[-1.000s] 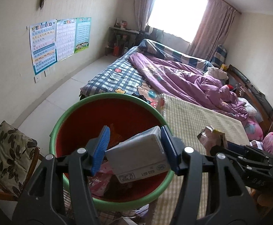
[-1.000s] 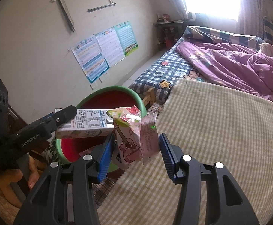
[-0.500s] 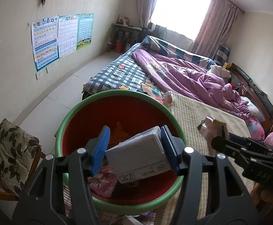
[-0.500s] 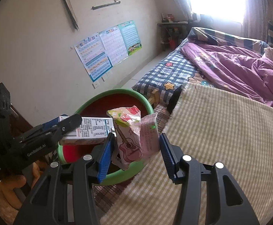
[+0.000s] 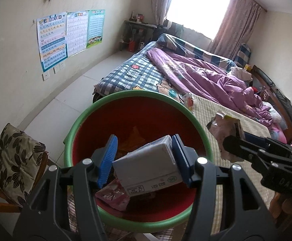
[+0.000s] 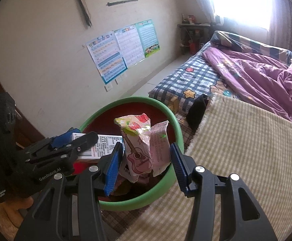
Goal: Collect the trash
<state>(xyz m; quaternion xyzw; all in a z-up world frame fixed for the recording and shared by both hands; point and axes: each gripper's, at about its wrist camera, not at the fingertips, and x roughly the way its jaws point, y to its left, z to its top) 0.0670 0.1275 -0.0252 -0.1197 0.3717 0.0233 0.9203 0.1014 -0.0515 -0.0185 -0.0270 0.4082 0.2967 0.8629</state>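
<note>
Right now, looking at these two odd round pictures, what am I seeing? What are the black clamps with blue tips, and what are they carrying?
There is no robot here. A person holds a hand-operated clamp in each hand, and each clamp has a wide-angle camera looking forward along its two blue-padded fingers. That is why the room looks bent.

The left clamp's camera shows the left gripper closed on a white carton, held above a red bin with a green rim. Some wrappers already lie inside the bin.

The right clamp's camera shows the right gripper holding a crumpled snack wrapper, pink with a guitar drawing, over the bin's near edge.

Each camera also catches the other clamp at the picture's side. The bin stands beside a bed with a striped mat and a purple quilt.
</note>
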